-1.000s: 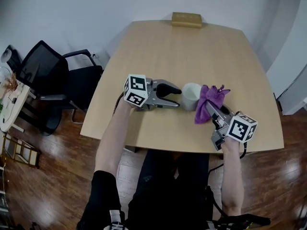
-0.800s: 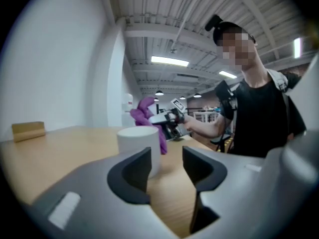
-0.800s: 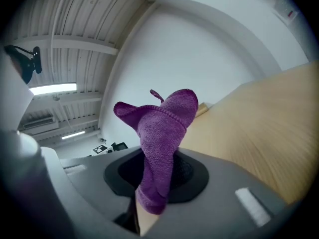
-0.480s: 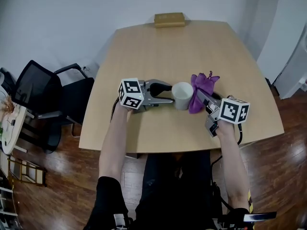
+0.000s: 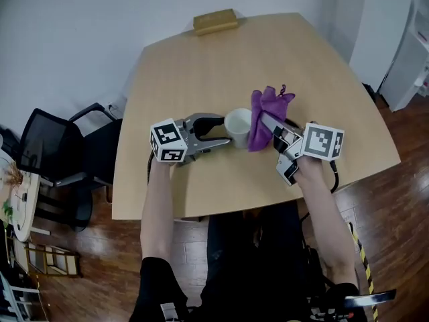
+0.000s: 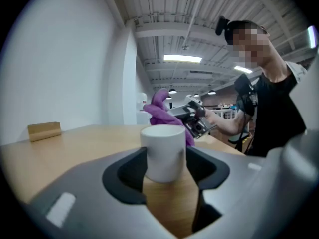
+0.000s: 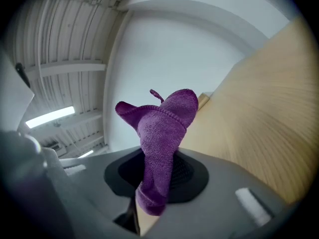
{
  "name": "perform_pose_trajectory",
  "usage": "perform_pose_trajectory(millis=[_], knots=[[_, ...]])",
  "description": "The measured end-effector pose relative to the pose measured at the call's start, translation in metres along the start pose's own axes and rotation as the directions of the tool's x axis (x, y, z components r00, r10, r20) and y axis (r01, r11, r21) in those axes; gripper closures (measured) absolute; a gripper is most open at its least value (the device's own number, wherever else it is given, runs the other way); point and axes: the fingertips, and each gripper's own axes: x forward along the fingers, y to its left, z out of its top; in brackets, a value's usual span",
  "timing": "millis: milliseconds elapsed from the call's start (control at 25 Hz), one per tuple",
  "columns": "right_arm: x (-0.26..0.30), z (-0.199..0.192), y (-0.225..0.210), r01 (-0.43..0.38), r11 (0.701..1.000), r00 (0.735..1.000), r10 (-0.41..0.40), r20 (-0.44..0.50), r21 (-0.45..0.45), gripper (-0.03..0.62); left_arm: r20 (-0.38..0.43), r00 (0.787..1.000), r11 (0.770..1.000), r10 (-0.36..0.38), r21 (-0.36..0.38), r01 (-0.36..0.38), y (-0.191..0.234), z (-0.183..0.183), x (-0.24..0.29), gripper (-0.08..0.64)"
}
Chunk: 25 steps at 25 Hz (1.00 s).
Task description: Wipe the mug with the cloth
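One white mug (image 5: 238,123) stands upright on the table (image 5: 201,66), seemingly empty.

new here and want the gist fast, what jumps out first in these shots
A purple cloth, pinched in the right hand-held gripper, sits right beside a white mug in the middle of the table. The left hand-held gripper straddles that mug, its jaws having just opened wider and apparently not pressing it.

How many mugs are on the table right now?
1. The white mug stands near the middle of the wooden table, just left of the purple cloth in the head view. No other mug shows in any view.
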Motion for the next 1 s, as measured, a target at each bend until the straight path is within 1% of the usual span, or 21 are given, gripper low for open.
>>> perform_pose_trajectory(millis=[120,160,240,320,400,480,520,600,640,680,720,760,800,840,880,920,960,1000], knots=[[0.005,-0.012,-0.010,0.038,0.999,0.997,-0.040,-0.071,-0.032,0.503,0.010,1.000,1.000,-0.002,-0.017,0.003,-0.005,0.001,0.002,0.301],[0.006,-0.015,-0.013,0.052,0.997,0.993,-0.058,-0.098,-0.058,0.503,0.017,1.000,1.000,-0.005,-0.028,0.006,-0.006,0.001,0.001,0.301],[0.006,-0.021,-0.017,0.078,0.987,0.981,-0.101,-0.166,-0.142,0.506,0.026,1.000,0.999,-0.010,-0.041,0.011,-0.008,0.002,-0.002,0.302],[0.008,-0.031,-0.023,0.098,0.963,0.955,-0.162,-0.249,-0.252,0.508,0.020,1.000,0.999,0.006,-0.045,-0.005,-0.012,0.004,-0.004,0.302],[0.011,-0.042,-0.030,0.108,0.923,0.919,-0.234,-0.317,-0.370,0.508,0.006,1.000,0.999,0.024,-0.039,-0.024,-0.016,0.004,-0.007,0.302],[0.016,-0.051,-0.037,0.113,0.873,0.883,-0.307,-0.354,-0.475,0.508,-0.004,0.999,0.999,0.042,-0.025,-0.042,-0.018,0.002,-0.011,0.302],[0.018,-0.055,-0.041,0.115,0.839,0.861,-0.351,-0.367,-0.532,0.506,-0.013,0.998,0.998,0.056,-0.021,-0.056,-0.020,0.002,-0.013,0.302],[0.022,-0.065,-0.050,0.103,0.756,0.810,-0.441,-0.387,-0.646,0.506,-0.015,0.997,0.997,0.075,-0.011,-0.076,-0.023,-0.001,-0.017,0.302],[0.021,-0.068,-0.054,0.091,0.719,0.789,-0.475,-0.391,-0.689,0.506,-0.010,0.997,0.997,0.080,-0.006,-0.080,-0.025,-0.003,-0.019,0.302],[0.019,-0.068,-0.058,0.087,0.694,0.776,-0.497,-0.388,-0.715,0.505,-0.006,0.996,0.996,0.084,-0.004,-0.084,-0.028,-0.005,-0.019,0.302],[0.014,-0.064,-0.060,0.098,0.687,0.776,-0.506,-0.377,-0.720,0.505,-0.001,0.996,0.996,0.085,-0.005,-0.085,-0.030,-0.005,-0.020,0.302],[0.007,-0.056,-0.059,0.122,0.705,0.792,-0.494,-0.359,-0.699,0.505,0.003,0.996,0.996,0.086,-0.007,-0.086,-0.032,-0.004,-0.020,0.302],[-0.001,-0.045,-0.053,0.147,0.751,0.824,-0.452,-0.340,-0.644,0.505,0.007,0.996,0.996,0.086,-0.009,-0.086,-0.033,-0.003,-0.021,0.302],[-0.007,-0.036,-0.040,0.150,0.822,0.869,-0.375,-0.324,-0.549,0.505,0.009,0.996,0.996,0.085,-0.011,-0.084,-0.033,-0.002,-0.023,0.302],[-0.011,-0.030,-0.022,0.121,0.900,0.913,-0.267,-0.309,-0.419,0.505,0.009,0.997,0.997,0.082,-0.013,-0.081,-0.032,-0.002,-0.025,0.304],[-0.011,-0.029,-0.004,0.069,0.957,0.942,-0.155,-0.296,-0.282,0.505,0.007,0.997,0.997,0.077,-0.017,-0.077,-0.031,-0.003,-0.026,0.303],[-0.009,-0.033,0.009,0.022,0.984,0.954,-0.073,-0.291,-0.175,0.505,0.004,0.997,0.997,0.072,-0.020,-0.072,-0.031,-0.003,-0.027,0.304],[-0.005,-0.041,0.014,0.002,0.992,0.953,-0.039,-0.302,-0.122,0.505,0.002,0.998,0.998,0.066,-0.023,-0.066,-0.032,-0.004,-0.026,0.304]])
